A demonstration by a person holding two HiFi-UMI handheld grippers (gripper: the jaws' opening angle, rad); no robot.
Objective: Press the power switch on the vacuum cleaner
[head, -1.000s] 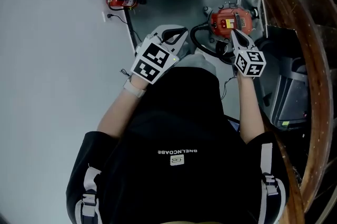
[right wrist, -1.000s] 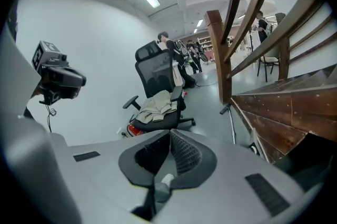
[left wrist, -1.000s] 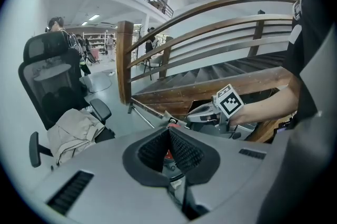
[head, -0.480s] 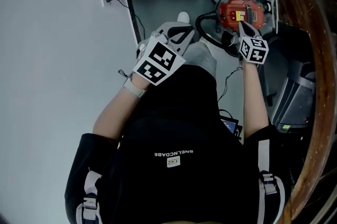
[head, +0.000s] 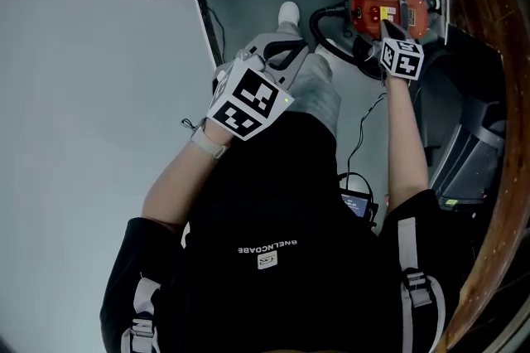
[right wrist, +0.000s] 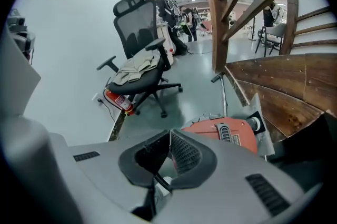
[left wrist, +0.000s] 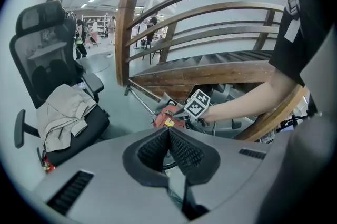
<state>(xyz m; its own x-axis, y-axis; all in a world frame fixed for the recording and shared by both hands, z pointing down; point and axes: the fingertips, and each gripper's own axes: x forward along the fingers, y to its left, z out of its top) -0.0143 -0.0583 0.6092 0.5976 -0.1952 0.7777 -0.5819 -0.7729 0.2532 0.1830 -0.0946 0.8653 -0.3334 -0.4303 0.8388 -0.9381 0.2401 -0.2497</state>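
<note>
A red vacuum cleaner (head: 383,7) stands on the grey floor beside the wooden stairs, with a black hose (head: 325,41) looping off its left side. My right gripper (head: 387,28) reaches down over its top by the yellow label, jaws shut; I cannot tell if the tip touches. In the right gripper view the vacuum cleaner (right wrist: 231,133) lies just past the shut right gripper (right wrist: 169,133). My left gripper (head: 286,55) hangs at thigh height, shut and holding nothing. The left gripper (left wrist: 168,131) view shows the vacuum cleaner (left wrist: 166,119) and the right gripper's marker cube (left wrist: 196,103) beyond.
A black office chair (right wrist: 139,60) draped with clothing stands at the back left, with a red fire extinguisher (right wrist: 118,100) under it by the wall. A curved wooden stair rail (head: 489,28) runs along the right. A dark machine (head: 472,152) stands beside the stairs. A cable (head: 207,20) trails along the wall's foot.
My right gripper has reached forward and down until its tip is over the vacuum cleaner's top. The person leans further forward. The left gripper has hardly moved.
</note>
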